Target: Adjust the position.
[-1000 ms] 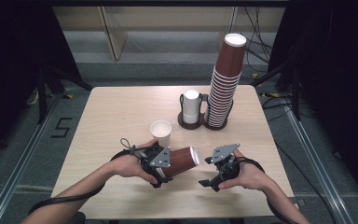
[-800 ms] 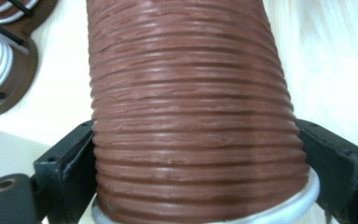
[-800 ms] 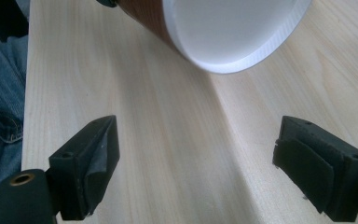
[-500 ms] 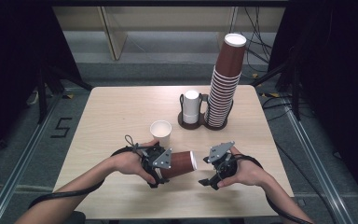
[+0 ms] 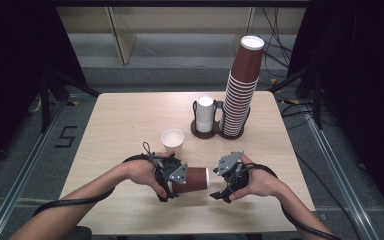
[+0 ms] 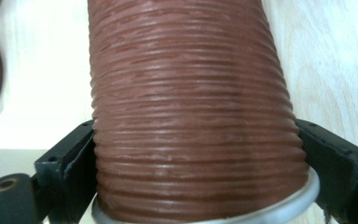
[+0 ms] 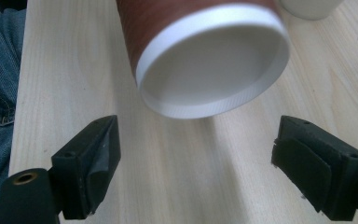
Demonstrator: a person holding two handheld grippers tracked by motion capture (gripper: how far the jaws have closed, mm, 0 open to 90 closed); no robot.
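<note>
left gripper is clamped on the ribbed brown paper cup, held sideways just over the table with its mouth facing the wide-open right gripper, and it looks light and crushable so I'd pinch the stiffer rim gently
</note>
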